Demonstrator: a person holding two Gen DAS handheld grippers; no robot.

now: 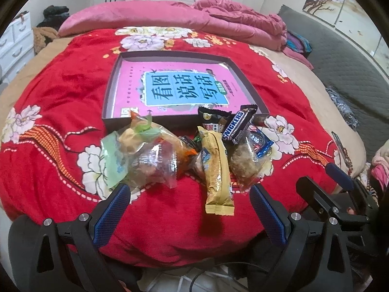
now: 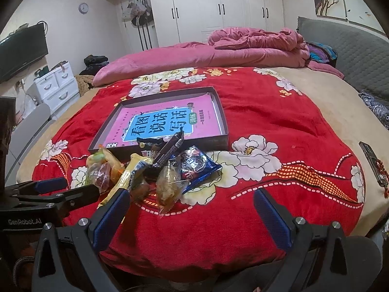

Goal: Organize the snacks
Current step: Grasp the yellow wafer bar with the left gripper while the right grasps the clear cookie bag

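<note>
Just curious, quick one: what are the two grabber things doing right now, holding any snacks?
Left gripper: open, holding nothing, just short of the snack pile.
Right gripper: open, holding nothing, over the red blanket.

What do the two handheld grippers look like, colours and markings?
Both match: the left gripper and right gripper have matte black angular plastic frames with triangular cut-outs, silver round bolt heads at the joints, and flat blue finger pads with a fine diamond grip texture. In the right wrist view, the left gripper's black body carries white "GenRobot.AI" lettering. No sleeves show.
</note>
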